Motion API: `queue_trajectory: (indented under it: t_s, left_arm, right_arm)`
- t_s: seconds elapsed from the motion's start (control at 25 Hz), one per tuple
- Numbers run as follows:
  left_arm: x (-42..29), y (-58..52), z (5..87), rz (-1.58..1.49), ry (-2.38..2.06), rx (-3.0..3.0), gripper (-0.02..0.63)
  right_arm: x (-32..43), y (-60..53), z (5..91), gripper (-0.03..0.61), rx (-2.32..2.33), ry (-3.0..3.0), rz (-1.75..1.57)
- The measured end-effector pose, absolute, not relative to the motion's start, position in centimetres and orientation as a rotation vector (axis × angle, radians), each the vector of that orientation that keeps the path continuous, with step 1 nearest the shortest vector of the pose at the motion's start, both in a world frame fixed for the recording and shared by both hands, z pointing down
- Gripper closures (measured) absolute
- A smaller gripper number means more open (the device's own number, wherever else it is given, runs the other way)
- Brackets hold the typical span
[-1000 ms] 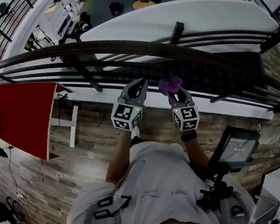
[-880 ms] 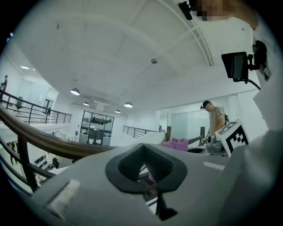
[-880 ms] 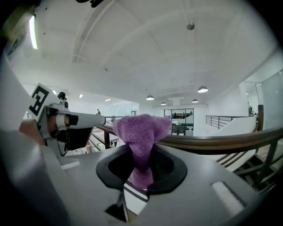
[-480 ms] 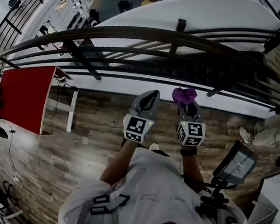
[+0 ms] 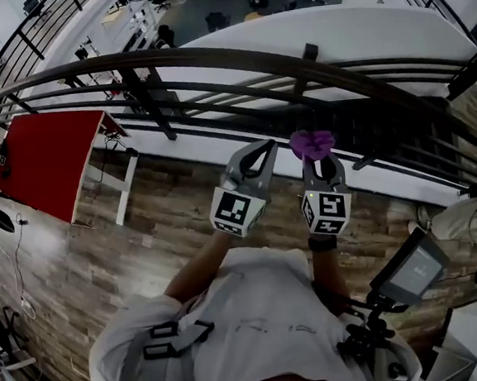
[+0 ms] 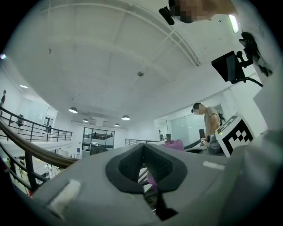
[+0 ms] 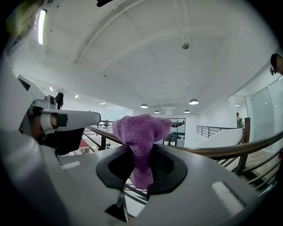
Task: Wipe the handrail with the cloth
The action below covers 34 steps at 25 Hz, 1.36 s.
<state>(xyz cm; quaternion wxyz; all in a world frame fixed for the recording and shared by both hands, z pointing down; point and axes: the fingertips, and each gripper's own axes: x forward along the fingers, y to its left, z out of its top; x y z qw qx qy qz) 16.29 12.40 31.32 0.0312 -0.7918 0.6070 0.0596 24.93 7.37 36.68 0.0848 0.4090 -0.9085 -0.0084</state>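
The dark brown handrail (image 5: 210, 57) curves across the top of the head view, with thinner rails below it. My right gripper (image 5: 319, 160) is shut on a bunched purple cloth (image 5: 312, 143), which sticks out past its tips just short of the lower rails. In the right gripper view the cloth (image 7: 140, 132) rises from the closed jaws, and the handrail (image 7: 212, 152) runs behind it. My left gripper (image 5: 260, 148) is beside the right one, jaws together and holding nothing. The left gripper view shows the handrail (image 6: 26, 143) at the far left.
Black posts (image 5: 152, 102) hold up the railing. Beyond it are a white curved wall (image 5: 332, 28) and a lower floor with desks. A red panel (image 5: 41, 161) lies to the left. A screen on a mount (image 5: 411, 270) and another person (image 5: 465, 215) are at the right.
The head view has shifted. Both grippers now sit slightly further right in it. They dipped away from the rails and came back up. The cloth stays held.
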Motion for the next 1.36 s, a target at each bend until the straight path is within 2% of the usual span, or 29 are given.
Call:
queue_trajectory:
  t_s: [0.36, 1.36]
  left_arm:
    - [11.0, 13.9, 30.0, 0.224, 1.91, -2.401, 0.615]
    - [8.6, 15.1, 30.9, 0.263, 1.769, -2.573, 0.615]
  right_arm:
    - [18.1, 9.1, 34.0, 0.506, 1.141, -2.773, -0.154]
    - [16.5, 11.1, 34.8, 0.506, 1.282, -2.654, -0.099]
